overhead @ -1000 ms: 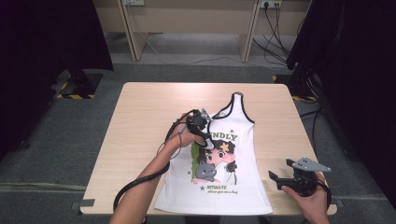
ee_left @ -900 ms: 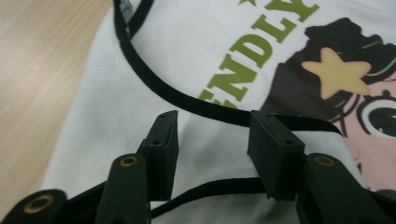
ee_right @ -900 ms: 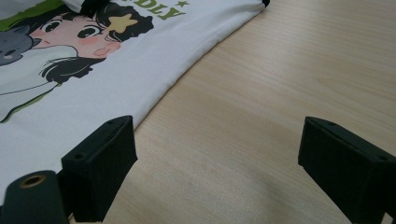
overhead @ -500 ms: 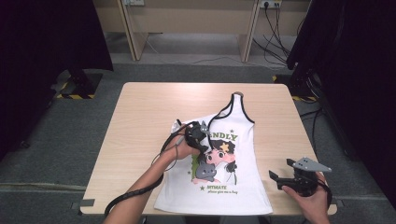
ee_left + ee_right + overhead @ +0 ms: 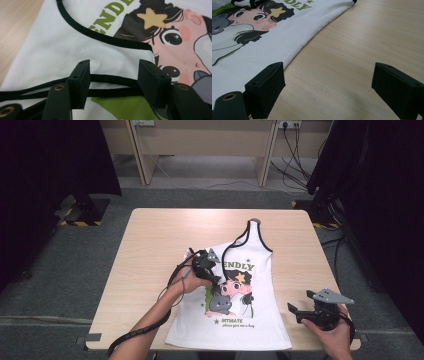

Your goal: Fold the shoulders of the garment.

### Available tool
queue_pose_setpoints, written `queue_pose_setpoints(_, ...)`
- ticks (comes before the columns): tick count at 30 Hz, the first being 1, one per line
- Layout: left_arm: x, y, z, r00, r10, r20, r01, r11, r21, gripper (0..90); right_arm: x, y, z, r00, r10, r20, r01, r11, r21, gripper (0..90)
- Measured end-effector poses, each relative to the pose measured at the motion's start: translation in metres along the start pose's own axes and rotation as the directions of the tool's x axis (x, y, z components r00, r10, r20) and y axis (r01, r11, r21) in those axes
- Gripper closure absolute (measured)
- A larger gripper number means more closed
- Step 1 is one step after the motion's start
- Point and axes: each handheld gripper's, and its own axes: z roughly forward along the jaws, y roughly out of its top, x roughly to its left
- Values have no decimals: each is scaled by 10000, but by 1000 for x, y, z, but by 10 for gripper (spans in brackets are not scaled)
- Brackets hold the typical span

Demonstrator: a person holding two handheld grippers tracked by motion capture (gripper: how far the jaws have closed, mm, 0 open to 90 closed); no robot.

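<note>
step: folding top [image 5: 235,290] on table [image 5: 150,235], left strap laid inward | left gripper [image 5: 113,75]: fingers just opening, strap loose between | right gripper [image 5: 295,312]: fingers spread, empty, beside hem | next: likely regrip side, fold over

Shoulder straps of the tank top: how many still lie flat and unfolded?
1. The right strap lies flat toward the table's far edge; the left strap is folded over the print, between the left gripper's jaws.

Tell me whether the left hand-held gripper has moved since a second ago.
Yes. The left hand-held gripper has pulled back toward the table's near edge, dragging the tank top's strap over the print, jaws just opening.
</note>
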Motion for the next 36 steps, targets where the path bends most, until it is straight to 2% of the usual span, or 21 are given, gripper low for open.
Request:
queue_pose_setpoints(1, 0, 0, 0, 10000, 0, 0, 0, 10000, 0, 375, 0, 0, 0, 10000, 0, 0, 0, 10000, 0, 118)
queue_pose_setpoints(2, 0, 0, 0, 10000, 0, 0, 0, 10000, 0, 375, 1, 0, 1, 10000, -10, -8, 10, 10000, 26, 118)
queue_pose_setpoints(3, 2, -2, -10, 9994, -316, -128, 310, 9985, -441, 375, 1, 0, 1, 10000, -10, -8, 10, 10000, 26, 118)
queue_pose_setpoints(5, 2, -2, -10, 9994, -316, -128, 310, 9985, -441, 365, 1, 0, 0, 10000, 0, -1, 0, 10000, 22, 118)
queue_pose_setpoints(6, 3, -5, -21, 9976, -602, -335, 574, 9951, -803, 365, 1, 0, 0, 10000, 0, -1, 0, 10000, 22, 118)
queue_pose_setpoints(8, 3, -5, -21, 9976, -602, -335, 574, 9951, -803, 343, 0, 0, 0, 10000, 17, 18, -17, 10000, 8, 118)
queue_pose_setpoints(9, 4, -8, -28, 9962, -751, -452, 703, 9925, -998, 343, 0, 0, 0, 10000, 17, 18, -17, 10000, 8, 118)
queue_pose_setpoints(11, 4, -8, -28, 9962, -751, -452, 703, 9925, -998, 341, 0, 0, 1, 10000, 18, 18, -18, 10000, 18, 118)
queue_pose_setpoints(14, 5, -13, -39, 9939, -909, -618, 833, 9897, -1163, 336, 0, 0, 1, 10000, 6, 19, -6, 10000, 28, 118)
queue_pose_setpoints(24, 3, -22, -53, 9901, -1141, -812, 1016, 9844, -1439, 328, 0, 0, 1, 10000, -4, 30, 4, 10000, 20, 117)
queue_pose_setpoints(25, 2, -25, -59, 9878, -1269, -900, 1115, 9809, -1594, 328, 0, 0, 1, 10000, -4, 30, 4, 10000, 20, 117)
queue_pose_setpoints(27, 2, -25, -59, 9878, -1269, -900, 1115, 9809, -1594, 324, 1, 0, 1, 10000, 2, 23, -2, 10000, 41, 117)
queue_pose_setpoints(36, -2, -38, -78, 9791, -1674, -1159, 1400, 9669, -2134, 313, 1, 0, 2, 10000, -4, 19, 4, 10000, 52, 117)
